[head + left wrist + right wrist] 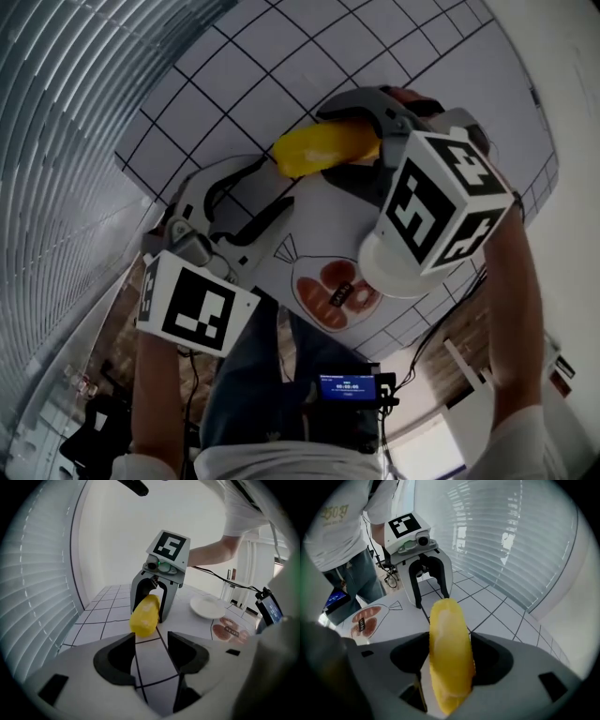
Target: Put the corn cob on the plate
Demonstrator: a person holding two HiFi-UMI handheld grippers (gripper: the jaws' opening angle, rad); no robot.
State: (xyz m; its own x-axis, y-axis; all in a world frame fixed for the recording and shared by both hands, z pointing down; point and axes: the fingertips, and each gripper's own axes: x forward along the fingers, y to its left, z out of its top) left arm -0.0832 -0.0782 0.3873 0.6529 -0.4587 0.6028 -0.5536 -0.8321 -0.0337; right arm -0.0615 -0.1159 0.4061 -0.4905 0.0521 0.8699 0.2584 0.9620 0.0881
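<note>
The yellow corn cob point(449, 653) stands between the jaws of my right gripper point(450, 657), which is shut on it and holds it above the gridded table point(375, 56). In the head view the corn cob point(323, 150) sticks out to the left of the right gripper point(354, 148). My left gripper point(151, 653) faces it from a short way off, open and empty; the cob point(144, 615) hangs just beyond its jaws. The white plate point(208, 607) sits to the right, and in the head view the plate point(384, 277) is partly hidden under the right gripper's marker cube.
A flat printed packet showing meat point(333, 291) lies on the table beside the plate. Window blinds point(66, 141) run along the table's left side. A small lit screen point(349, 386) hangs at the person's waist, with cables near the table's edge.
</note>
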